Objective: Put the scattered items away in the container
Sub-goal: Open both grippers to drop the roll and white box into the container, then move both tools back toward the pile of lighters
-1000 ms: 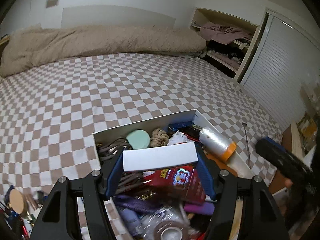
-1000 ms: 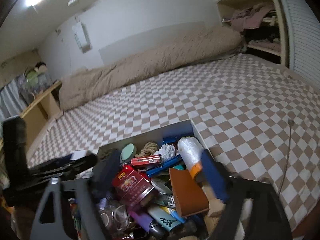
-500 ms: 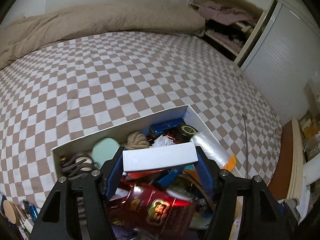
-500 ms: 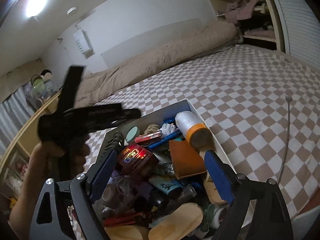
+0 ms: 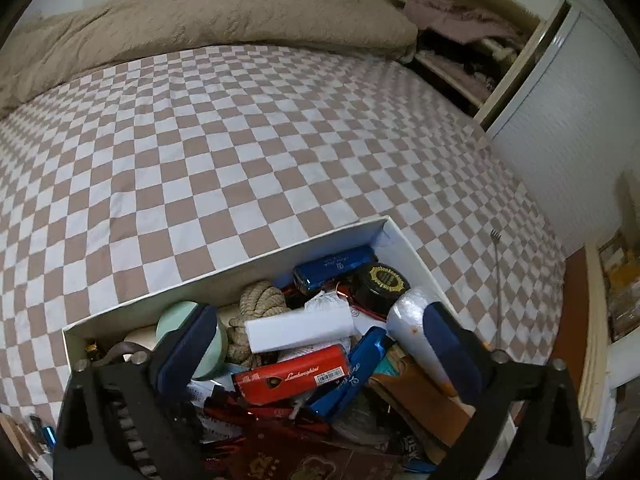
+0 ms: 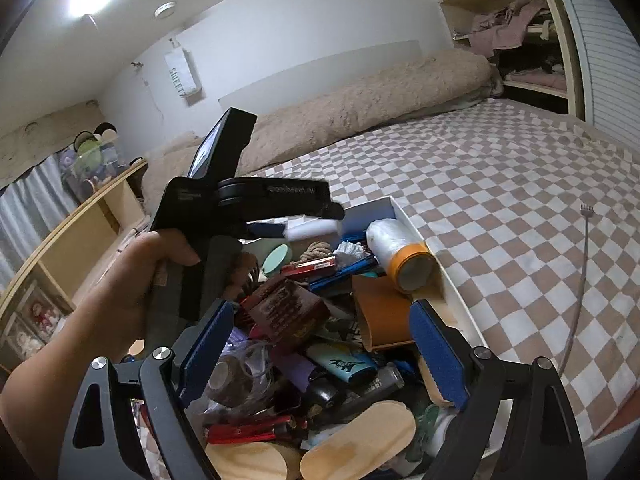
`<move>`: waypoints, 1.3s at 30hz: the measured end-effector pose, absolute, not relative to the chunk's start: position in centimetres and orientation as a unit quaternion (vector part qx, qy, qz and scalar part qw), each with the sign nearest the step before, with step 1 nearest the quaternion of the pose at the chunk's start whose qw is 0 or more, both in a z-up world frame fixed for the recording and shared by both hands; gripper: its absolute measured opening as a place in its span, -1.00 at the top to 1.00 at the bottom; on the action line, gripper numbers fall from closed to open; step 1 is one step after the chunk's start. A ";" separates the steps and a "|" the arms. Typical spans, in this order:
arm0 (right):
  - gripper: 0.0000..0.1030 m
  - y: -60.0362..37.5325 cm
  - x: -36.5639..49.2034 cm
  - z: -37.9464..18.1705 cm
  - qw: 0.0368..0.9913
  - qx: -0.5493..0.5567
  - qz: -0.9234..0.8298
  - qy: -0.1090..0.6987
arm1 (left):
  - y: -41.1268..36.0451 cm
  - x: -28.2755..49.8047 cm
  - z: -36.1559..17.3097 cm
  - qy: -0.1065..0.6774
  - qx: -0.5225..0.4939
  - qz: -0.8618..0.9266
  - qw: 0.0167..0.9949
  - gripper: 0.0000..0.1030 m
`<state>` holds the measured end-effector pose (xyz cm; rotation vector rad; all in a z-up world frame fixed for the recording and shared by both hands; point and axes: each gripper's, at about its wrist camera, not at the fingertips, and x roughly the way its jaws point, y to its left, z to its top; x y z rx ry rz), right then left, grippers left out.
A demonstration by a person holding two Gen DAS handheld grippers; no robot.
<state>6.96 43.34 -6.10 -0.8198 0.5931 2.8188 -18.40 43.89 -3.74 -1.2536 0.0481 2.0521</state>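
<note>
The white container (image 5: 256,268) is seen on the checkered bed (image 5: 248,152), crammed full. In the left wrist view the left gripper (image 5: 320,340) hangs over the container's far end with its fingers (image 5: 188,344) opening, spread wide; the white box (image 5: 300,328) lies between them untouched, resting on the coiled rope (image 5: 260,300) and the red Lamborghini box (image 5: 292,374). Only this view shows the black round tin (image 5: 380,280) and the blue case (image 5: 336,264) against the back wall.

In the right wrist view the right gripper (image 6: 320,336) is held over the near end, fingers (image 6: 438,356) wide apart, nothing gripped. Here alone are seen the hand (image 6: 132,280) on the left gripper's handle, the wooden insoles (image 6: 360,436) and the lighter (image 6: 344,364) at the near end. The film roll with orange core (image 6: 396,252) is visible in both views, lying along the right wall. A back scratcher (image 6: 580,280) is left on the bed outside the container, well apart
</note>
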 end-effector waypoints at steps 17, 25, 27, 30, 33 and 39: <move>-0.73 43.6 7.5 -6.4 0.084 -0.272 0.937 0.202 | 41.5 -14.3 -4.0 0.059 -0.479 0.801 0.355 -1.00; -0.73 43.3 8.0 -6.0 0.099 -0.267 0.936 0.205 | 38.9 -13.0 -3.5 0.062 -0.470 0.807 0.353 -1.00; -0.73 43.1 8.0 -6.0 0.101 -0.267 0.936 0.207 | 37.9 -12.7 -3.5 0.060 -0.469 0.808 0.351 -1.00; -0.73 42.7 8.0 -6.2 0.103 -0.269 0.934 0.212 | 36.6 -12.3 -3.4 0.058 -0.466 0.811 0.349 -1.00; -0.73 41.9 7.8 -6.6 0.107 -0.278 0.932 0.209 | 35.4 -11.7 -3.3 0.059 -0.463 0.813 0.348 -1.00; -0.73 40.6 7.3 -6.7 0.110 -0.288 0.930 0.199 | 33.2 -10.7 -3.0 0.055 -0.458 0.816 0.347 -1.00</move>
